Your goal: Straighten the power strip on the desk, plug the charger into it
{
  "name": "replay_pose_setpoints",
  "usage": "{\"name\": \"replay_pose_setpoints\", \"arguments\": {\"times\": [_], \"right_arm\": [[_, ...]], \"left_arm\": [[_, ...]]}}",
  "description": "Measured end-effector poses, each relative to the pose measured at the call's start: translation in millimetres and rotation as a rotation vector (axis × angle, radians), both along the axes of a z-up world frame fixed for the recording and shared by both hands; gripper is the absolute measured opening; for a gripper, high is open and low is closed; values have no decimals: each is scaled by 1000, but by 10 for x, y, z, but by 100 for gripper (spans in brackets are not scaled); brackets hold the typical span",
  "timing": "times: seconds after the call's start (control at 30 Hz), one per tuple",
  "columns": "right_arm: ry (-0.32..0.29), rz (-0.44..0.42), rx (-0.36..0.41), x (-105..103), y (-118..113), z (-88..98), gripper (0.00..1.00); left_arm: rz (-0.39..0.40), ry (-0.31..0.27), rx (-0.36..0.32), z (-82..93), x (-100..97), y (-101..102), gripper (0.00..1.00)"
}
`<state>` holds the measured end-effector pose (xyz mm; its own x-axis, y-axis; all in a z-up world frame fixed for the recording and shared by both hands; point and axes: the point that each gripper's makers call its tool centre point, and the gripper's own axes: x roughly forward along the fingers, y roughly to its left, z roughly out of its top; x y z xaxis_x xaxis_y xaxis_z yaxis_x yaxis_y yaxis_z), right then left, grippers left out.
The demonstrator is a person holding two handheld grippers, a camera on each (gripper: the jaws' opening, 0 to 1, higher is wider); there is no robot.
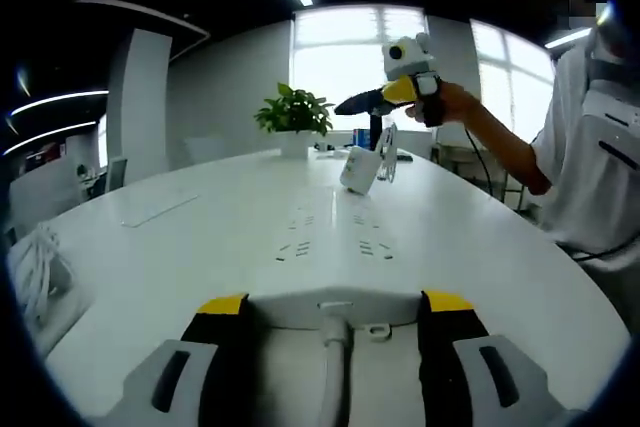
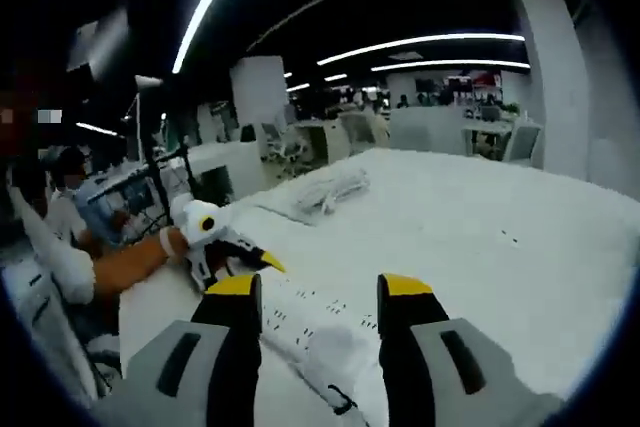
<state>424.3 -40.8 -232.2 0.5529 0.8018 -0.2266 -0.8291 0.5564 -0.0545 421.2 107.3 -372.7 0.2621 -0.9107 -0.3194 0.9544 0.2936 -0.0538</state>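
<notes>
The long white plastic power strip (image 1: pixel 335 237) runs toward 12 o'clock, its cord end clamped between the left gripper (image 1: pixel 335 305) jaws, while the right gripper (image 2: pixel 315 292) (nearer, jaws closed on it) holds the small white block charger (image 2: pixel 335 345) over the strip's far end.

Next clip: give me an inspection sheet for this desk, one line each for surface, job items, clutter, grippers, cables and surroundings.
Surface: white desk, broad and rounded.
Job's things: white power strip lies flat, its near end between the left gripper's fingers; white charger is at the right gripper, above the strip's far end, not plugged in.
Clutter: potted plant at the far edge; a flat white sheet to the left.
Grippers: left around the strip's end, contact unclear; right fingers close about the charger.
Cables: the strip's cord runs toward the camera; a coiled white cable lies on the desk.
Surroundings: open office, windows, ceiling light strips, seated people behind.
</notes>
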Motion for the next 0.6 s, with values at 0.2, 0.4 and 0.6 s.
{"name": "replay_pose_setpoints", "arguments": {"times": [0.2,0.4,0.6], "right_arm": [[-148,228,-87,-183,-51,-248,51],[-97,345,-149,-18,-4,-684,47],[-106,444,-119,83,93,-698,38]], "left_arm": [[1,0,-1,0,-7,2,67],[0,0,-2,3,-11,3,67],[0,0,-2,6,-9,7,67]]}}
